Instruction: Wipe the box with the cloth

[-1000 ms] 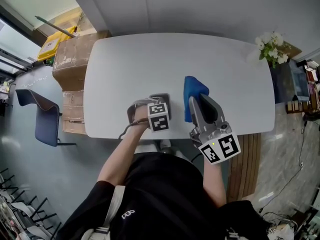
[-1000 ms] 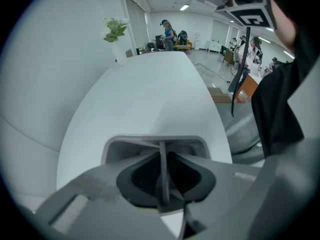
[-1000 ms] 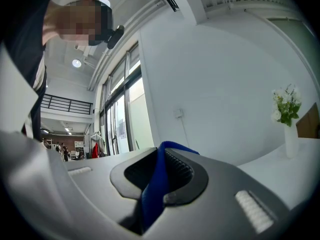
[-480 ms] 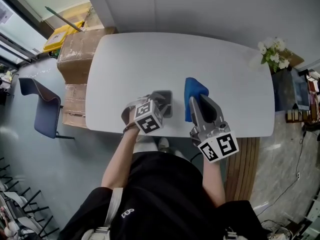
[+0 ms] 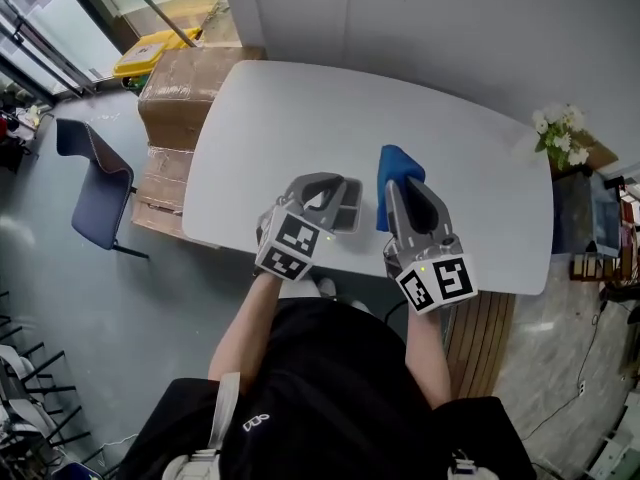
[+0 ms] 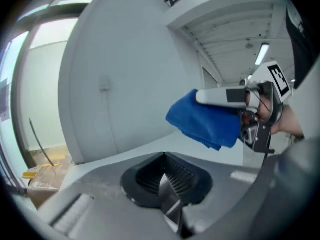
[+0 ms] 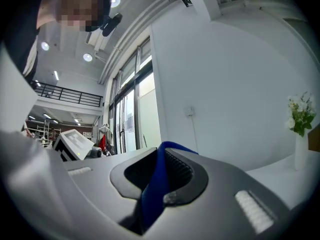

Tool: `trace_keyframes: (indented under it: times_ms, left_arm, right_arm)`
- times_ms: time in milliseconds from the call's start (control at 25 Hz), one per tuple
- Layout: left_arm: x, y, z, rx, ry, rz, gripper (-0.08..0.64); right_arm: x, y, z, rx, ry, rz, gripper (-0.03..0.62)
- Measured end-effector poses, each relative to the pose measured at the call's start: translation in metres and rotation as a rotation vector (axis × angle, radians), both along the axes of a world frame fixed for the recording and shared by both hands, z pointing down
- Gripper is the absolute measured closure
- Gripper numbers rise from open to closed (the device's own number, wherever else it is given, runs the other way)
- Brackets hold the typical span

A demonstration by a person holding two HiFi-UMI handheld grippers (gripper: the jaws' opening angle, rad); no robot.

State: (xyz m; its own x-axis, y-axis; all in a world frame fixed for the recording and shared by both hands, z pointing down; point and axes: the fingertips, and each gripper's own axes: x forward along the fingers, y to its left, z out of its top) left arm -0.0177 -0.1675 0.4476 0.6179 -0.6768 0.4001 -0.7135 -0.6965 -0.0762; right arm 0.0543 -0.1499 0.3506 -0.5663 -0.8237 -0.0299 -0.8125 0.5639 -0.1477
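1. Blue cloth [image 5: 398, 166] is clamped in the closed right tongs [image 7: 159, 171], above the white worktop [image 5: 300, 108].
2. The left tongs [image 6: 167, 184] have just been closing and now pinch the small grey box [image 6: 169, 199], apparently lifted clear.
3. Pickup looks done for both. The cloth isn't touching the box yet, so all the wiping is left.
4. The cloth hangs near the box, to its right.

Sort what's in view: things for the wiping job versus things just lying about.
For the job: blue cloth, clamped in the right gripper; white table as work surface.
Lying about: cardboard boxes beside the table, untouched; blue chair; flowers.
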Motion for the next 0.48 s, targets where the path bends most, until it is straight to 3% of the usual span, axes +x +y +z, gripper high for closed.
trace_keyframes:
  times_ms: [200, 480]
  left_arm:
    - [-0.012, -0.001, -0.041, 0.086, 0.142, -0.121, 0.56]
    - [-0.003, 0.011, -0.11, 0.266, 0.304, -0.232, 0.56]
  right_arm:
    - [-0.012, -0.001, -0.006, 0.011, 0.015, -0.002, 0.546]
    - [-0.018, 0.001, -0.013, 0.033, 0.035, 0.001, 0.548]
